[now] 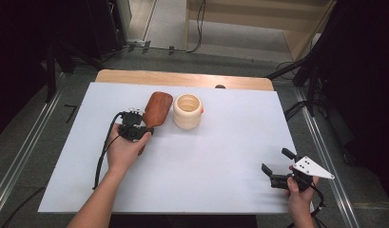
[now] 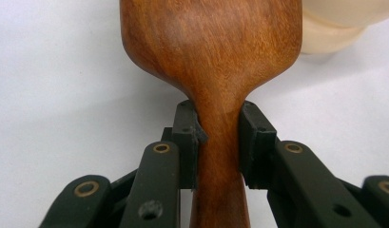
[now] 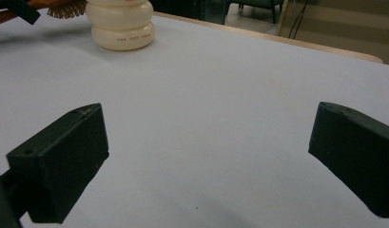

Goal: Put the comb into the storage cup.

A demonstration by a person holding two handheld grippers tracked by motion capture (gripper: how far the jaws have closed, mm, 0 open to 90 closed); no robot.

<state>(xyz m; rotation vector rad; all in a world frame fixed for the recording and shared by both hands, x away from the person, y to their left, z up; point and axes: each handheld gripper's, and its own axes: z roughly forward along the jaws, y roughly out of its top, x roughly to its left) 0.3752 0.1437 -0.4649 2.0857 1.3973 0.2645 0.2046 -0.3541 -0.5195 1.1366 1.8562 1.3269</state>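
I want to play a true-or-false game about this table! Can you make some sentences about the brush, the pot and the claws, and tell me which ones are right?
1. The left claw is shut on the wooden brush at its narrow neck. True.
2. The right claw holds the cream pot. False: it is open, with nothing in it, far from the pot.
3. The pot stands upright beside the brush. True.
4. The brush lies inside the pot. False: it is outside, next to it.
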